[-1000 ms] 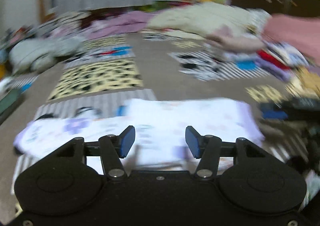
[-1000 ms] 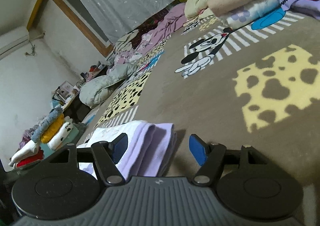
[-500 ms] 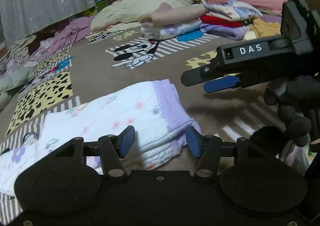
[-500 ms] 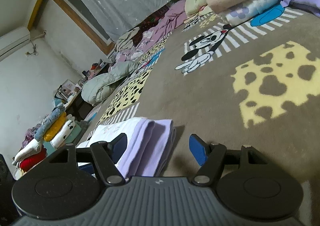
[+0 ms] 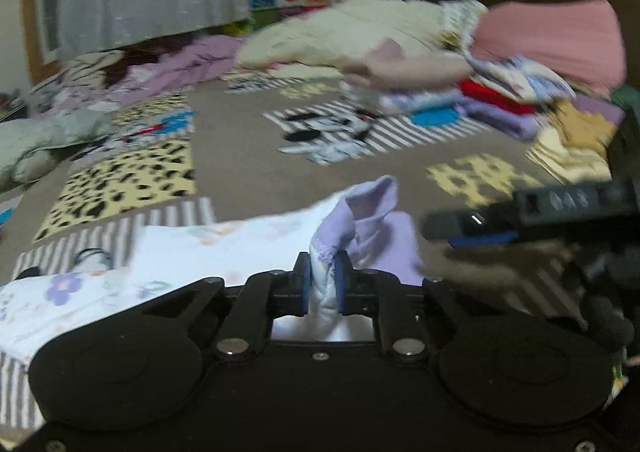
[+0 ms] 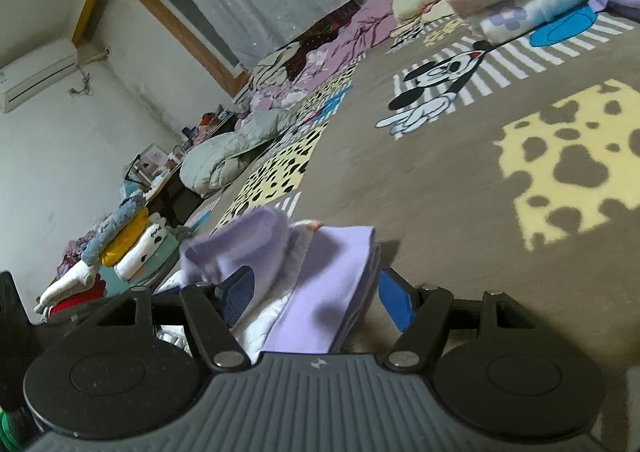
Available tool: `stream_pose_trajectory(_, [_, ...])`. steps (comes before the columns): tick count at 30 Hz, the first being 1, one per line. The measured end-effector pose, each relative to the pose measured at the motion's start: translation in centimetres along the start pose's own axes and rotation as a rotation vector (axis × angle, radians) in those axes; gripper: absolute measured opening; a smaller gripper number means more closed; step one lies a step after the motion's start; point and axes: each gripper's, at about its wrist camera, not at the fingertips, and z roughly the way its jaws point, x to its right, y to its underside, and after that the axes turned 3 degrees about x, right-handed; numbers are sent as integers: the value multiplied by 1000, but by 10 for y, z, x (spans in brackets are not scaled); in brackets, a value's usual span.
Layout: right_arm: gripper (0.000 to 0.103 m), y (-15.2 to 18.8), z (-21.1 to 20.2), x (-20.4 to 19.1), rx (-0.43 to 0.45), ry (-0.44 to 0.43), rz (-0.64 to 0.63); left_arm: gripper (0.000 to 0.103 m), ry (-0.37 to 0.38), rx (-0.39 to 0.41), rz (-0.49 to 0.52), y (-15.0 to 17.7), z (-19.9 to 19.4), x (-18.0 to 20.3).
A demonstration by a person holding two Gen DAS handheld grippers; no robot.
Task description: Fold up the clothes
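A white flower-print garment with a lilac hem (image 5: pixel 224 248) lies partly folded on the patterned blanket. My left gripper (image 5: pixel 321 284) is shut on its lilac end, and the pinched corner (image 5: pixel 360 207) stands up above the pads. In the left wrist view my right gripper (image 5: pixel 480 230) hovers just right of that fold. In the right wrist view the right gripper (image 6: pixel 316 298) is open, its blue pads on either side of the lilac folded edge (image 6: pixel 324 276), not pressing it.
A pile of folded and loose clothes (image 5: pixel 500 91) sits at the back right by a pink pillow (image 5: pixel 560 35). A grey-green quilt (image 6: pixel 232 155) lies at the left bed edge. Stacked clothes (image 6: pixel 120 248) sit beside the bed at far left.
My left gripper went from open to shut on the garment's lilac end and raised that corner. The right gripper moved forward, so the folded edge now lies between its open pads.
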Motion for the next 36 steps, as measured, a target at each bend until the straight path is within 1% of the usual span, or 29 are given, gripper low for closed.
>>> stream_pose_trajectory(5, [69, 2, 5, -3, -16, 3, -4, 9, -61, 40, -95, -8, -13, -36])
stream_pose_trajectory(10, [69, 5, 14, -6, -37, 9, -10, 9, -131, 71, -166, -11, -30, -79])
stream_pose_trajectory(21, [68, 15, 32, -11, -81, 35, -31, 9, -286, 103, -275, -4, -51, -182])
stream_pose_trajectory(24, [68, 17, 36, -13, -90, 40, -40, 9, -314, 110, -310, 0, -54, -208])
stream_pose_trajectory(29, [68, 19, 39, -15, -91, 42, -45, 8, -354, 109, -331, 9, -54, -241])
stream_pose_trajectory(36, [69, 19, 43, -15, -94, 40, -52, 8, -385, 80, -369, 27, -46, -279])
